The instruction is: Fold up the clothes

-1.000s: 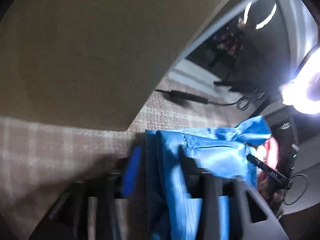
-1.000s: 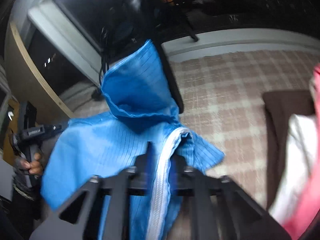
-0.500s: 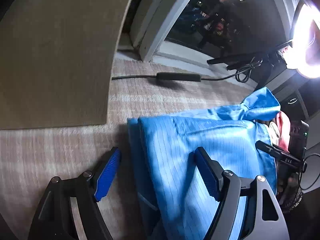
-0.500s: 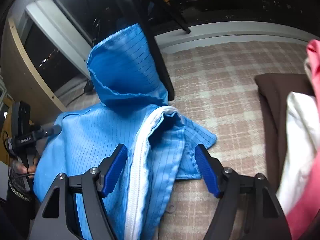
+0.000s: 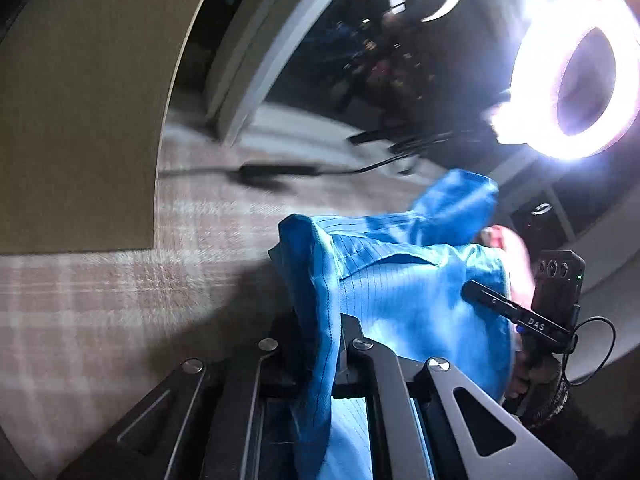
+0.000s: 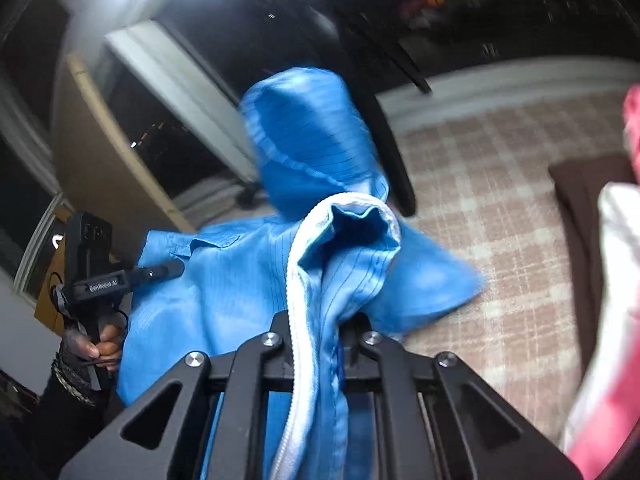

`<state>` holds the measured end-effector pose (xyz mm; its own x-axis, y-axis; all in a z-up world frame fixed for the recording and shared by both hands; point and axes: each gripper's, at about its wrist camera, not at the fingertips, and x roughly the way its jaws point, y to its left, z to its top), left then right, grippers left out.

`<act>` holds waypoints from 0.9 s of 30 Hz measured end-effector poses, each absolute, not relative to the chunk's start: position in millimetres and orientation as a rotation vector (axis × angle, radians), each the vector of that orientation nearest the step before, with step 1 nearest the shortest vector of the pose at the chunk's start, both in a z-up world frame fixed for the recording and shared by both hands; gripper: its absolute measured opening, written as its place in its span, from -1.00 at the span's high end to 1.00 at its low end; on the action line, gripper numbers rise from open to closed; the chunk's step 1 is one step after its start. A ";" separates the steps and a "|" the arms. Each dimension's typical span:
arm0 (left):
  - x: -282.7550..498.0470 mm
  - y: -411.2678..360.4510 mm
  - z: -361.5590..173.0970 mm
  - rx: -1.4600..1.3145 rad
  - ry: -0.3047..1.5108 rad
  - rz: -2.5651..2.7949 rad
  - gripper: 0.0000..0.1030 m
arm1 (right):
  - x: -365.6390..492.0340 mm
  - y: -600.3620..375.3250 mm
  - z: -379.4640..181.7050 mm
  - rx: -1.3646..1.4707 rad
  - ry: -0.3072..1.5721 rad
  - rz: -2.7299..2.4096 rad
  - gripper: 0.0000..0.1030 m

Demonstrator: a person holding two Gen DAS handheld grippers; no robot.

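A blue jacket [image 5: 404, 280] with thin stripes, a hood [image 6: 312, 136] and a white zipper [image 6: 298, 320] hangs bunched over the plaid tablecloth [image 5: 100, 300]. My left gripper [image 5: 320, 344] is shut on a folded edge of the jacket. My right gripper [image 6: 320, 332] is shut on the zipper edge. In the left wrist view the right gripper [image 5: 468, 291] pinches the far side of the cloth. In the right wrist view the left gripper [image 6: 176, 268] bites the jacket [image 6: 224, 300] at the left, held by a hand [image 6: 104, 344].
A pile of brown [image 6: 580, 200], white [image 6: 620, 260] and pink [image 6: 634, 120] clothes lies to the right. A brown board [image 5: 80, 120] stands at the left; a black cable with an adapter [image 5: 276, 170] lies across the far tablecloth. A bright ring light [image 5: 576, 76] glares at the right.
Half a second ago both grippers stood open around the jacket; now both are shut on it, and the cloth is drawn up and bunched between them.
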<state>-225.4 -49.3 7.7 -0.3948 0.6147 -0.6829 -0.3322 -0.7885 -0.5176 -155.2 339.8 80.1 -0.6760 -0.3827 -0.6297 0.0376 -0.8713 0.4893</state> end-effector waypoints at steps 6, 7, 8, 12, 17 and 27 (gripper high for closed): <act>-138.2 -59.9 92.0 -1.091 -0.294 2.217 0.90 | -89.4 324.0 146.9 0.915 -0.624 -2.658 0.85; -125.7 -62.5 101.5 -1.074 -0.286 2.214 0.90 | -77.6 321.8 156.1 0.893 -0.618 -2.664 0.86; -113.6 -64.6 110.1 -1.060 -0.278 2.209 0.90 | -65.7 319.5 165.4 0.872 -0.611 -2.669 0.86; -82.8 -66.0 130.0 -1.014 -0.223 2.216 0.90 | -29.9 311.5 193.6 0.824 -0.572 -2.694 0.87; -140.8 -50.6 88.9 -1.201 -0.212 2.204 0.90 | -74.0 319.6 165.0 1.017 -0.584 -2.702 0.89; -190.7 -107.3 21.0 -1.584 -0.297 2.263 0.50 | -117.1 365.9 106.7 1.430 -0.710 -2.608 0.29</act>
